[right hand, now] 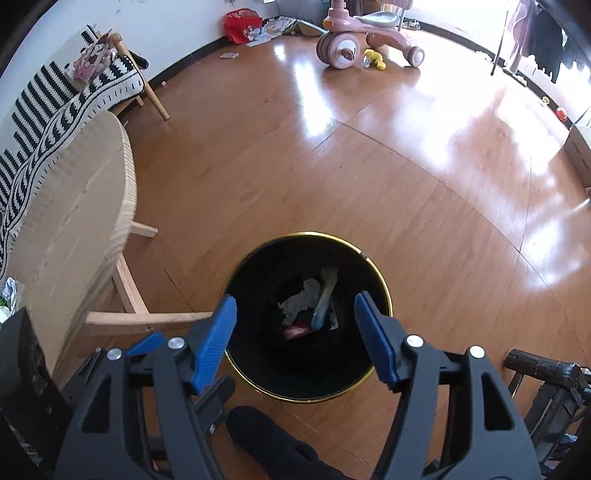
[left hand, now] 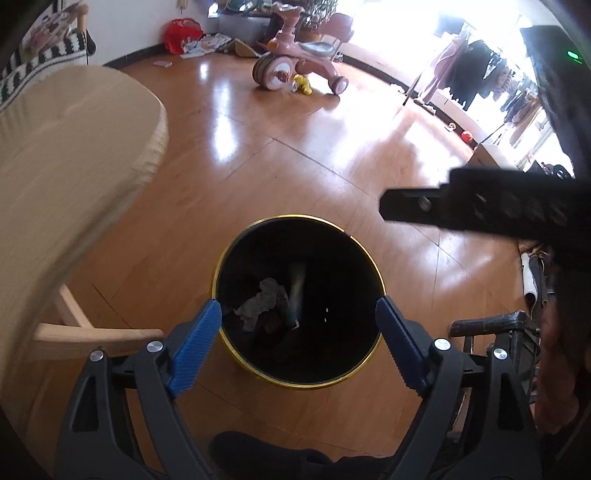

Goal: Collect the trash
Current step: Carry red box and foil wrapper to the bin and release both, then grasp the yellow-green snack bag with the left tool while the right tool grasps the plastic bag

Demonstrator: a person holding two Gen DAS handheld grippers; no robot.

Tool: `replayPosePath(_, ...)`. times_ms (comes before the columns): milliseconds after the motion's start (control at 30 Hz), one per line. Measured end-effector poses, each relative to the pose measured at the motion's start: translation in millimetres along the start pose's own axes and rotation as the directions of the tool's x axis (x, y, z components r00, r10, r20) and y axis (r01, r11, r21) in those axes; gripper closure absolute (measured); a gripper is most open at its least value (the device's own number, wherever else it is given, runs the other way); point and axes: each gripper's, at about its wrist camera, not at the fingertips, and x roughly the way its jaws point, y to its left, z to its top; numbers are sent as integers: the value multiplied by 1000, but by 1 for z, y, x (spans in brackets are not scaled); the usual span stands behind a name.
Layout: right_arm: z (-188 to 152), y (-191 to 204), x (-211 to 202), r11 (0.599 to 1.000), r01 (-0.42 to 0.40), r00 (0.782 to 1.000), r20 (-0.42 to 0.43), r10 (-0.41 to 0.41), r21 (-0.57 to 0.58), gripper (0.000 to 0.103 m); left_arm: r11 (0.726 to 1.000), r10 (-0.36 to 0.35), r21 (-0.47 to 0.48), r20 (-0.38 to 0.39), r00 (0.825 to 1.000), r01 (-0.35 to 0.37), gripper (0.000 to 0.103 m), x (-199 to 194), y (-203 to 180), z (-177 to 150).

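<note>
A black trash bin with a gold rim (left hand: 364, 251) stands on the wooden floor; it also shows in the right wrist view (right hand: 380, 280). Inside lie a crumpled grey paper (left hand: 264, 301) (right hand: 301, 297), a long pale-blue wrapper (right hand: 325, 295) and a red scrap (right hand: 295, 330). My left gripper (left hand: 298, 314) hangs open and empty above the bin mouth. My right gripper (right hand: 295, 306) is also open and empty above the bin. The right gripper's black body (left hand: 480, 208) shows at the right of the left wrist view.
A light wooden round table (left hand: 66, 155) (right hand: 74, 206) stands left of the bin. A black-and-white striped sofa (right hand: 55, 103) is behind it. A pink ride-on toy (left hand: 295, 62) (right hand: 365, 40) and a red bag (right hand: 242, 24) sit far back. A dark chair (right hand: 546, 373) is at right. A black shoe (right hand: 266, 432) is below.
</note>
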Motion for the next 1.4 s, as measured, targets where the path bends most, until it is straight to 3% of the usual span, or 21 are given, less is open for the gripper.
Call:
replayPosePath(67, 3, 16, -13, 1000, -7, 999, 33, 8, -21, 31, 1000, 11, 27, 19, 1000, -11, 17, -26, 5, -4)
replayPosePath(167, 8, 60, -38, 995, -48, 994, 90, 56, -85, 30, 996, 55, 67, 72, 996, -60, 13, -79, 24, -16)
replayPosePath(267, 4, 124, -62, 974, -117, 984, 107, 139, -193, 29, 991, 127, 31, 124, 984, -131, 11, -142, 63, -33)
replayPosePath(433, -23, 252, -98, 889, -212, 955, 110, 277, -406, 25, 949, 313, -111, 197, 929, -296, 11, -248, 148, -77)
replayPosePath(567, -57, 356, -118, 789, -298, 919, 62, 390, -537, 25, 881, 458, -261, 264, 849, -394, 9, -331, 213, -129)
replayPosePath(700, -96, 431, -123, 695, -387, 876, -7, 482, -606, 25, 804, 548, -427, 267, 792, -413, 9, -388, 281, -188)
replayPosePath(800, -124, 467, -113, 640, -421, 860, -58, 507, -642, 25, 728, 594, -546, 200, 779, -414, 9, -420, 333, -233)
replayPosePath(867, -137, 481, -100, 621, -424, 860, -78, 504, -659, 25, 692, 614, -594, 187, 767, -410, 9, -431, 351, -244)
replayPosePath(1033, -150, 507, -67, 618, -421, 880, -134, 455, -664, 25, 661, 612, -629, 136, 779, -409, 9, -433, 393, -260)
replayPosePath(1133, -153, 518, -60, 606, -407, 884, -126, 451, -683, 25, 659, 591, -638, 113, 799, -398, 9, -424, 416, -262)
replayPosePath(1233, -153, 522, -46, 608, -389, 894, -124, 431, -692, 25, 653, 587, -642, 94, 804, -402, 9, -412, 430, -247)
replayPosePath(1400, -150, 532, -23, 599, -423, 884, -164, 438, -680, 25, 637, 551, -686, 87, 830, -351, 9, -394, 449, -245)
